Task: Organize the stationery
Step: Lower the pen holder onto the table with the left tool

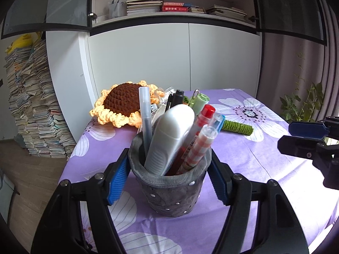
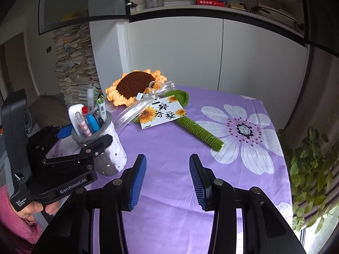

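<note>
A grey soft pen holder [image 1: 169, 190] with white dots stands on the purple flowered tablecloth [image 1: 264, 169]. It holds several pens, among them a red-capped pen [image 1: 203, 116], a checked pen [image 1: 201, 146] and a wide white correction-tape case [image 1: 171, 135]. My left gripper [image 1: 169, 182] is shut on the holder, one blue pad on each side of it. The right wrist view has the holder [image 2: 110, 146] at the left, clamped by the left gripper [image 2: 84, 141]. My right gripper [image 2: 167, 177] is open over bare cloth with nothing between its pads. Its tips [image 1: 305, 137] show at the right edge of the left wrist view.
A crocheted sunflower [image 2: 135, 84] with a green stem [image 2: 199, 131], ribbon and printed card [image 2: 163, 114] lies across the far half of the table. White cabinets and bookshelves stand behind. A tall paper stack [image 1: 36, 105] is at the left, a plant [image 2: 313, 169] at the right.
</note>
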The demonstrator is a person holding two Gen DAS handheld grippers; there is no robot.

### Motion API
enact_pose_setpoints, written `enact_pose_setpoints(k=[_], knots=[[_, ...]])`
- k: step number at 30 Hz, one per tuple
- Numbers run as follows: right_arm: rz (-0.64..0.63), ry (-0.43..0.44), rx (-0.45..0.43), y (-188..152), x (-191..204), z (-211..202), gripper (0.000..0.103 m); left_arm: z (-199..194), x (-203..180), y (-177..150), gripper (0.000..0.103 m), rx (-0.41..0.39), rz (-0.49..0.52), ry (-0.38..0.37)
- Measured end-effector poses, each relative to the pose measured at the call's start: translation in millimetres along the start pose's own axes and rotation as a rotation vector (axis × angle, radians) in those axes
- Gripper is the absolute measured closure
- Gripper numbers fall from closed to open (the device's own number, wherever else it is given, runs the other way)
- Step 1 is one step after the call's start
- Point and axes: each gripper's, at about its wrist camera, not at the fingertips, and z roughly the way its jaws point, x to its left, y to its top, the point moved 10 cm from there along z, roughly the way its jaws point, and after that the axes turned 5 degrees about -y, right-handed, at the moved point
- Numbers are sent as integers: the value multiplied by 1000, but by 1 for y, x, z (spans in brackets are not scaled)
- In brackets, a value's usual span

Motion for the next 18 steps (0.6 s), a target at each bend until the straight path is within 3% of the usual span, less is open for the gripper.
enact_pose_setpoints(k=[18], knots=[[63,-41,12,-8,-29,4,60,25,-48,26,35,-29,60,-68]])
